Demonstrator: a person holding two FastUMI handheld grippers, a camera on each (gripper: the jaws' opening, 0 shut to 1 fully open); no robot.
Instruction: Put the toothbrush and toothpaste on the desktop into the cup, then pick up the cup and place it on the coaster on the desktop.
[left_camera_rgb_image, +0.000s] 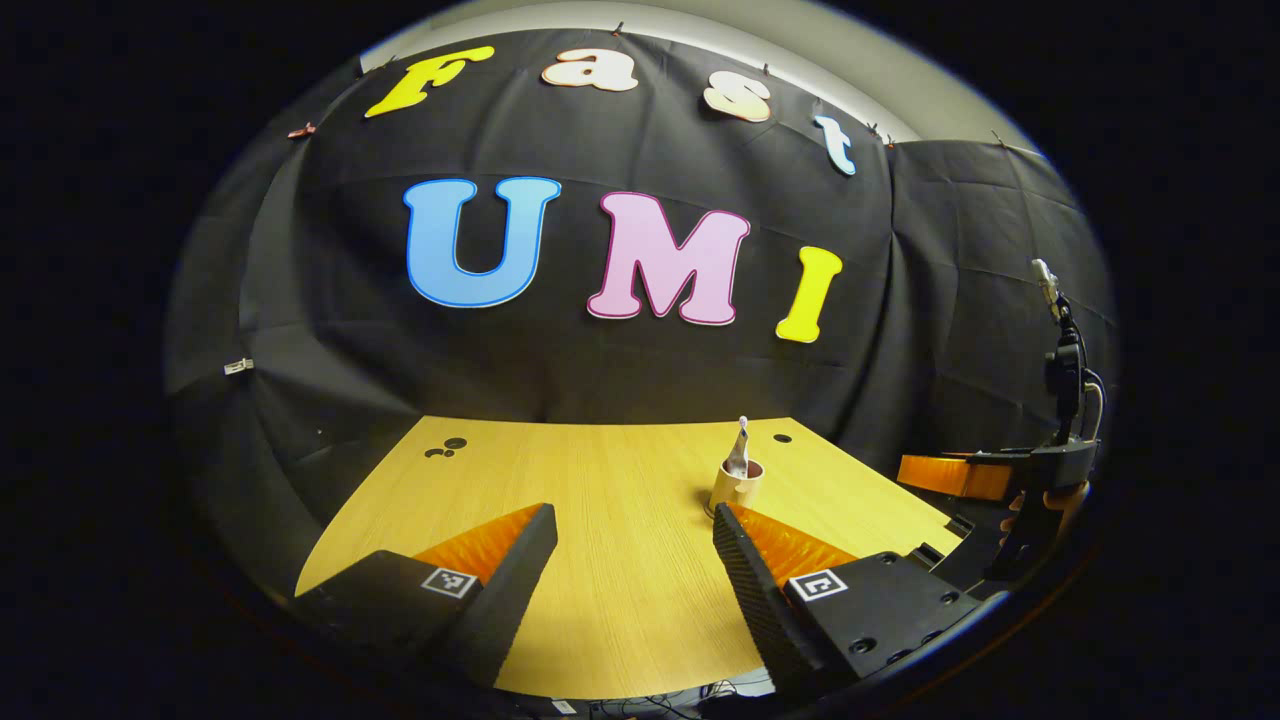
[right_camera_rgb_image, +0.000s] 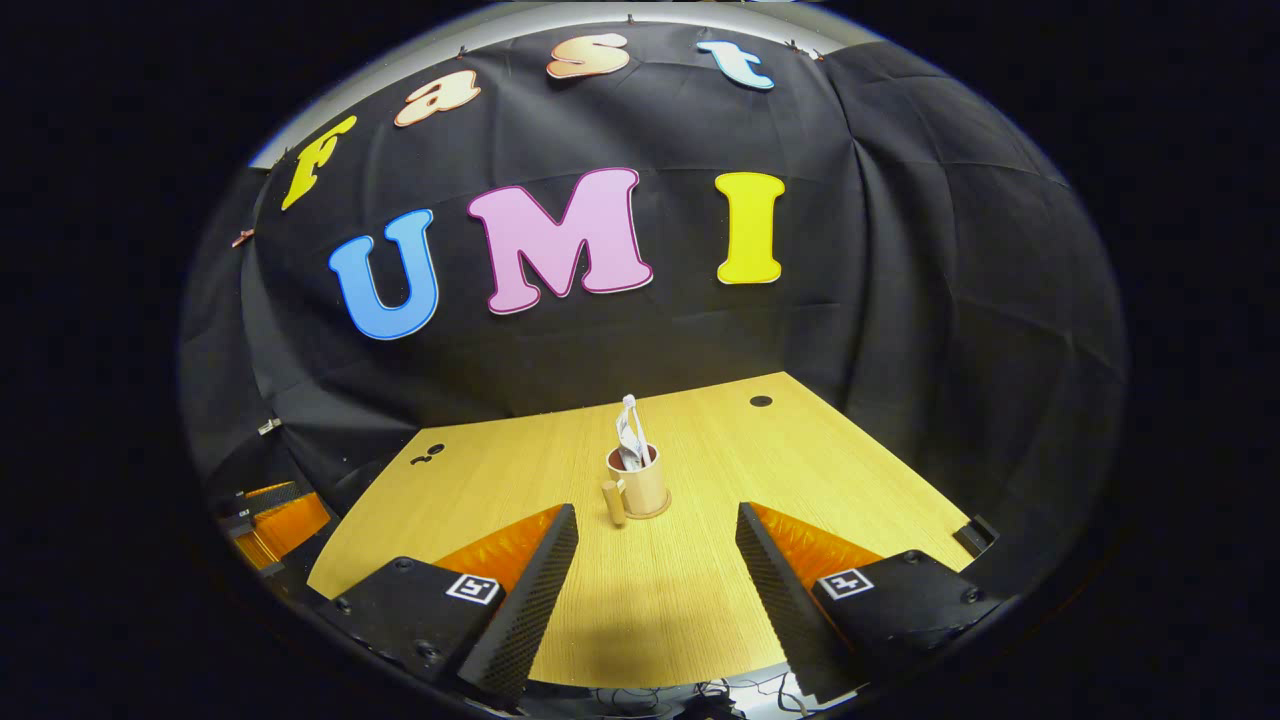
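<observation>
- Fingers of the right gripper (right_camera_rgb_image: 655, 570) stand wide apart over bare desktop (right_camera_rgb_image: 660, 610), holding nothing.
- Fingers of the left gripper (left_camera_rgb_image: 632, 565) are likewise spread and empty.
- Cup (right_camera_rgb_image: 640, 482) stands upright mid-desk on what looks like the coaster (right_camera_rgb_image: 652, 512), handle (right_camera_rgb_image: 613, 502) turned toward the right gripper view.
- Toothpaste tube (right_camera_rgb_image: 628, 432) sticks up from the cup; the toothbrush cannot be told apart.
- Judged: the cup is rigid, light and top-heavy with its contents, best gripped across the body, low.
</observation>
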